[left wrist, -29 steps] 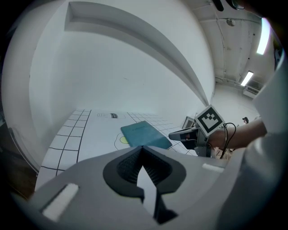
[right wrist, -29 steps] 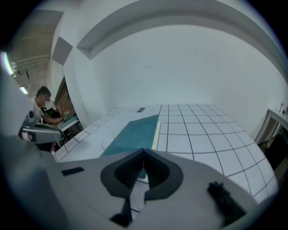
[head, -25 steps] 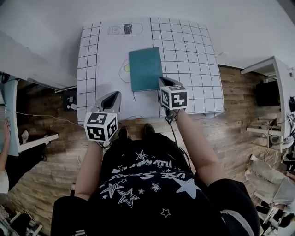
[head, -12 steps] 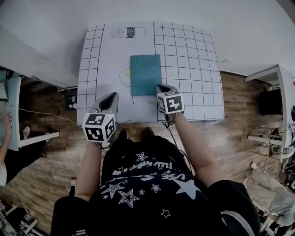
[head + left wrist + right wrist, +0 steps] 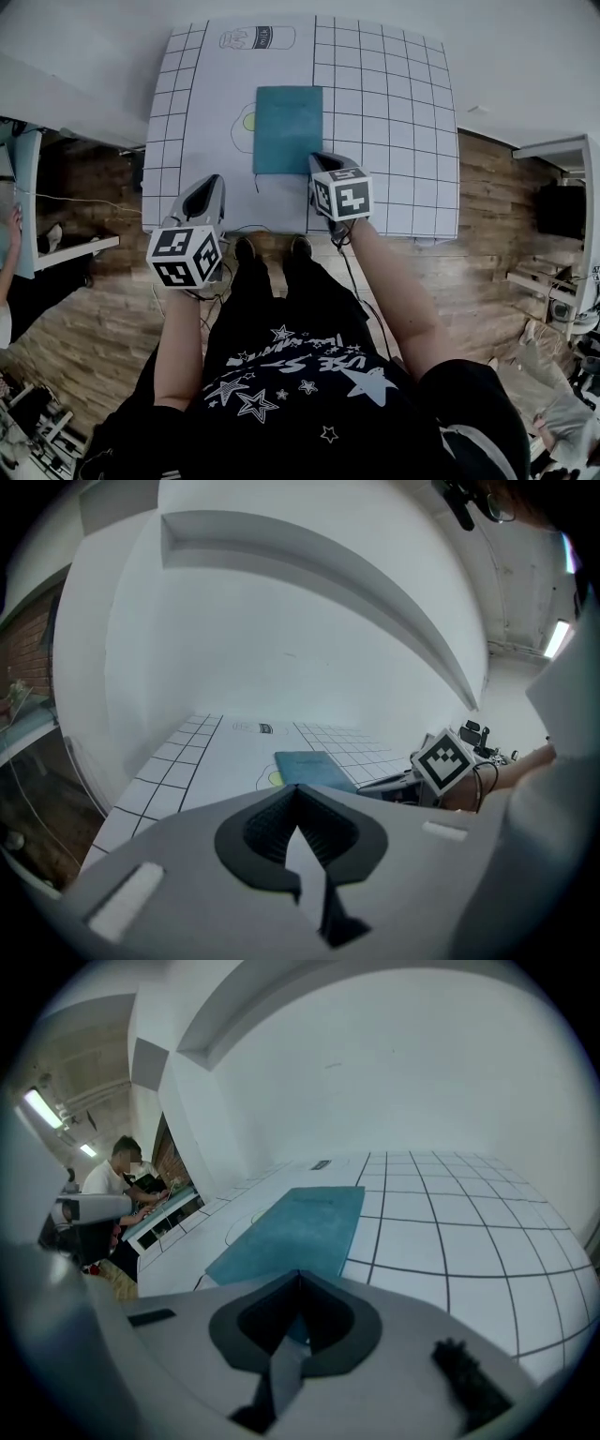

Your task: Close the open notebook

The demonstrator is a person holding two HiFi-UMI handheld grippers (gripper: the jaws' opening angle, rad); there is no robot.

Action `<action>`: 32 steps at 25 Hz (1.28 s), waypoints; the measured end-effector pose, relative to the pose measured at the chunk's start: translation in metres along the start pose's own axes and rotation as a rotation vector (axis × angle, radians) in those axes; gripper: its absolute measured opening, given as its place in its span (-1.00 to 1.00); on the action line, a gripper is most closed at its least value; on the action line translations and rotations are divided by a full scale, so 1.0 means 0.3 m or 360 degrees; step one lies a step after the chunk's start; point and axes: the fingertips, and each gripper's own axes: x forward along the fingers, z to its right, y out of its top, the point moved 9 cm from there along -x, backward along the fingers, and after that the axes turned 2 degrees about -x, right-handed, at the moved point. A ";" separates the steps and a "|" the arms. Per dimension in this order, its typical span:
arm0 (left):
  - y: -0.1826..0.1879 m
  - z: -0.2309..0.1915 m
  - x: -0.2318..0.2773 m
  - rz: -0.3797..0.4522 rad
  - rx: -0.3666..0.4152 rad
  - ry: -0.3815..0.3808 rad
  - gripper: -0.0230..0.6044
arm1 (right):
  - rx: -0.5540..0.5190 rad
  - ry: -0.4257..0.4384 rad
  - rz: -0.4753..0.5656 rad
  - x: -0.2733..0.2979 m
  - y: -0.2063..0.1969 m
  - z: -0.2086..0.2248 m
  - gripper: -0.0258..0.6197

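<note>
A teal notebook [image 5: 288,128] lies closed and flat on the white gridded table [image 5: 384,122], cover up. It also shows in the left gripper view [image 5: 314,766] and fills the middle of the right gripper view [image 5: 300,1227]. My right gripper [image 5: 321,160] hovers at the notebook's near right corner, jaws shut with nothing between them [image 5: 300,1277]. My left gripper [image 5: 212,182] is over the table's near left part, well apart from the notebook, jaws together and empty [image 5: 298,789]. From the left gripper view the right gripper's marker cube [image 5: 442,758] shows beside the notebook.
A drawn can outline [image 5: 258,37] marks the table's far edge, and a yellow drawn spot [image 5: 248,122] peeks out at the notebook's left side. The table's near edge [image 5: 281,231] is just before my feet. A white desk [image 5: 66,131] and a seated person stand to the left.
The view has shifted a little. Both grippers stay about where they were, still shut, and the notebook has not moved.
</note>
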 end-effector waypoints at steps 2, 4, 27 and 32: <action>-0.019 0.004 -0.005 -0.0009 -0.0020 0.0019 -0.90 | -0.0016 0.0019 0.0023 -0.013 0.004 -0.001 -0.87; -0.037 0.003 -0.015 -0.0018 -0.0028 0.0034 -0.90 | -0.0002 0.0040 0.0078 -0.036 0.010 -0.007 -0.87; -0.133 -0.195 -0.307 0.0070 0.0057 -0.0274 -0.90 | 0.0021 -0.0086 0.0455 -0.252 -0.008 -0.540 -0.87; -0.154 -0.226 -0.393 0.0107 0.0098 -0.0371 -0.90 | 0.0047 -0.0130 0.0540 -0.333 -0.047 -0.660 -0.87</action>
